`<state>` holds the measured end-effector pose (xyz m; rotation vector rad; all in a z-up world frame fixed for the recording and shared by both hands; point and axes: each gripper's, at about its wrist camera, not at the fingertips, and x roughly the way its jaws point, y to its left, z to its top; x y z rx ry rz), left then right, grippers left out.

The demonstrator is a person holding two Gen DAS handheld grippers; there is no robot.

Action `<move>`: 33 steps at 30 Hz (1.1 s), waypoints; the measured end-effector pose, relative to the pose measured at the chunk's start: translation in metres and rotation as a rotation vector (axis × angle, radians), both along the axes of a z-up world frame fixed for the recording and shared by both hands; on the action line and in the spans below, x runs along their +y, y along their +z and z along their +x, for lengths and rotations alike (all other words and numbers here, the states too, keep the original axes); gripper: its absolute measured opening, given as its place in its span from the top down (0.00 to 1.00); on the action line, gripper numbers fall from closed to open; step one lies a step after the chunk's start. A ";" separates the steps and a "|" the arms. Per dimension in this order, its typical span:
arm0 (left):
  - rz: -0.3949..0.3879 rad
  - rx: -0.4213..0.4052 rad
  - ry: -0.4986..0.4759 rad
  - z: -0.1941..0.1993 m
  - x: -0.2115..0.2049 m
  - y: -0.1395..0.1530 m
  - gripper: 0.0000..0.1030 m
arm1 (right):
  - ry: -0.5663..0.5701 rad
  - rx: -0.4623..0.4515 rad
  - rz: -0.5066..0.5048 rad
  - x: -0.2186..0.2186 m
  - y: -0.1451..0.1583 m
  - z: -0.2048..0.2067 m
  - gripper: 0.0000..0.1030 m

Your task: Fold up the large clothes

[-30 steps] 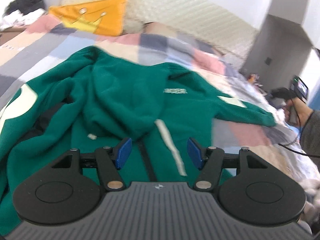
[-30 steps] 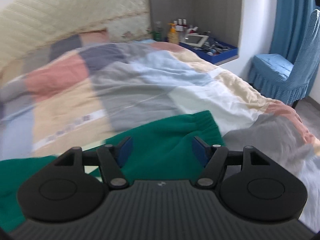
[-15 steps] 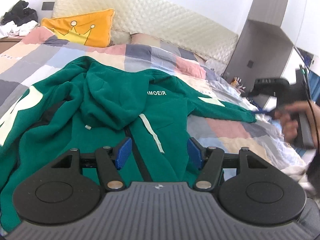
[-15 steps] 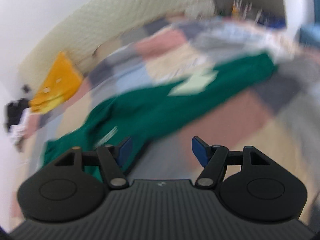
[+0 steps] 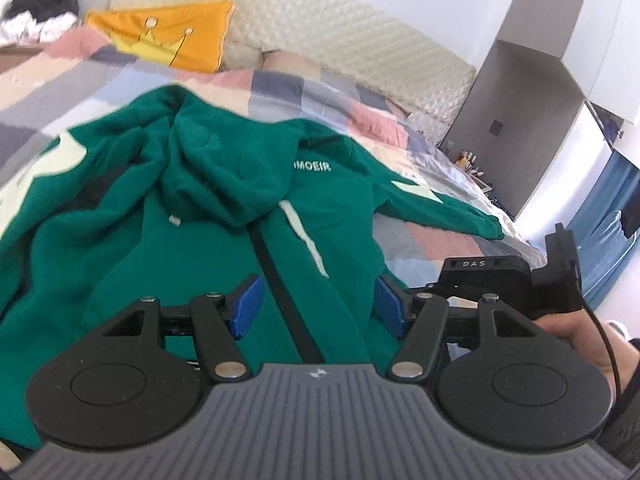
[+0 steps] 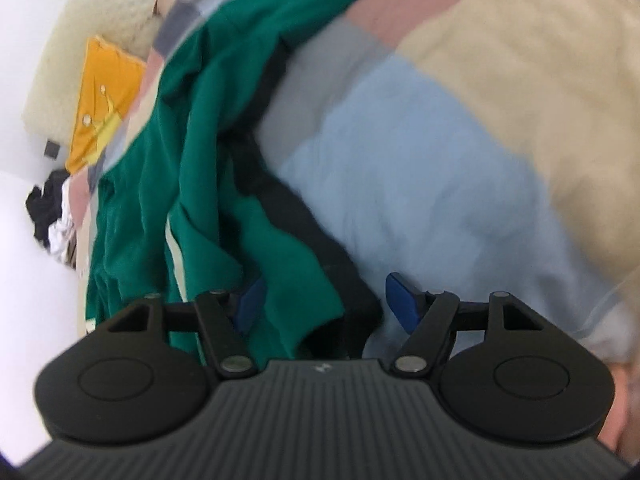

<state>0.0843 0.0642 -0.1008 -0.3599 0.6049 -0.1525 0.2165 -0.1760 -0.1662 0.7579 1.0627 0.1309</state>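
A yellow cushion lies beyond the rumpled green hoodie on the bed; left tongs and right tongs (both empty) gape apart over its fabric.

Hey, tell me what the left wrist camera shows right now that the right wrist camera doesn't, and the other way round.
Only the left wrist view: the hoodie's hood, its white chest lettering, one sleeve stretched across the quilt, the blue curtain, and the other gripper's black body with the hand holding it.

Only the right wrist view: the hoodie's dark hem band at the near edge, and a broad light-blue quilt patch.

Both: the green hoodie, orange crown pillow, patchwork quilt, cream headboard, and open blue pads.
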 end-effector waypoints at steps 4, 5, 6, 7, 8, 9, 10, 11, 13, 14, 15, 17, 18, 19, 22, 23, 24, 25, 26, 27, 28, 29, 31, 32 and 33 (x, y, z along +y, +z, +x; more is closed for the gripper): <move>-0.035 0.025 -0.003 0.006 0.004 -0.007 0.35 | 0.068 -0.014 -0.076 0.016 -0.004 0.002 0.36; -0.036 0.028 -0.003 0.008 0.004 -0.008 0.35 | 0.073 -0.017 -0.084 0.015 -0.004 0.002 0.44; -0.035 0.030 -0.002 0.009 0.004 -0.009 0.35 | 0.073 -0.022 -0.093 0.016 -0.003 0.001 0.67; -0.036 0.031 -0.001 0.011 0.004 -0.010 0.35 | 0.069 -0.027 -0.090 0.015 -0.002 -0.001 0.77; -0.040 0.032 0.002 0.012 0.004 -0.011 0.35 | 0.059 -0.036 -0.078 0.012 0.000 -0.002 0.81; -0.045 0.031 0.004 0.012 0.005 -0.012 0.35 | 0.056 -0.051 -0.061 0.009 0.006 -0.005 0.83; -0.050 0.031 0.003 0.012 0.006 -0.012 0.35 | 0.061 -0.073 -0.059 0.008 0.014 -0.009 0.84; -0.055 0.032 0.002 0.012 0.006 -0.013 0.35 | 0.071 -0.099 -0.068 0.008 0.026 -0.015 0.84; -0.069 0.032 -0.004 0.011 0.008 -0.013 0.35 | 0.093 -0.116 -0.064 0.007 0.046 -0.026 0.85; -0.075 0.034 -0.006 0.011 0.009 -0.013 0.35 | 0.103 -0.126 -0.064 0.007 0.055 -0.031 0.85; -0.080 0.034 -0.006 0.012 0.009 -0.013 0.35 | 0.115 -0.142 -0.079 0.008 0.067 -0.038 0.85; -0.090 0.029 -0.009 0.012 0.008 -0.010 0.35 | 0.126 -0.171 -0.116 0.007 0.088 -0.051 0.85; -0.093 0.024 -0.013 0.012 0.008 -0.010 0.35 | 0.116 -0.179 -0.133 0.003 0.097 -0.058 0.86; -0.093 0.021 -0.015 0.011 0.008 -0.009 0.35 | 0.107 -0.184 -0.145 -0.001 0.105 -0.064 0.86; -0.094 0.019 -0.025 0.009 0.008 -0.008 0.35 | 0.086 -0.200 -0.214 -0.013 0.119 -0.083 0.86; -0.096 0.020 -0.028 0.008 0.008 -0.008 0.35 | 0.077 -0.194 -0.234 -0.015 0.118 -0.084 0.86; -0.097 0.021 -0.032 0.008 0.008 -0.008 0.35 | 0.071 -0.178 -0.249 -0.021 0.117 -0.090 0.86; -0.095 0.021 -0.035 0.008 0.007 -0.008 0.35 | 0.069 -0.161 -0.255 -0.023 0.116 -0.093 0.86; -0.092 0.023 -0.037 0.008 0.007 -0.008 0.35 | 0.068 -0.146 -0.266 -0.025 0.114 -0.097 0.86; -0.089 0.025 -0.041 0.008 0.008 -0.008 0.35 | 0.075 -0.137 -0.291 -0.026 0.111 -0.099 0.86; -0.086 0.027 -0.044 0.008 0.008 -0.009 0.35 | 0.083 -0.127 -0.314 -0.026 0.107 -0.100 0.86; -0.083 0.029 -0.047 0.008 0.008 -0.009 0.35 | 0.085 -0.110 -0.323 -0.026 0.101 -0.099 0.86; -0.075 0.035 -0.053 0.010 0.008 -0.010 0.35 | 0.083 -0.075 -0.333 -0.028 0.091 -0.096 0.86; -0.071 0.038 -0.055 0.010 0.008 -0.010 0.35 | 0.078 -0.066 -0.342 -0.027 0.089 -0.096 0.85; -0.068 0.041 -0.056 0.010 0.008 -0.011 0.35 | 0.073 -0.064 -0.345 -0.027 0.087 -0.094 0.85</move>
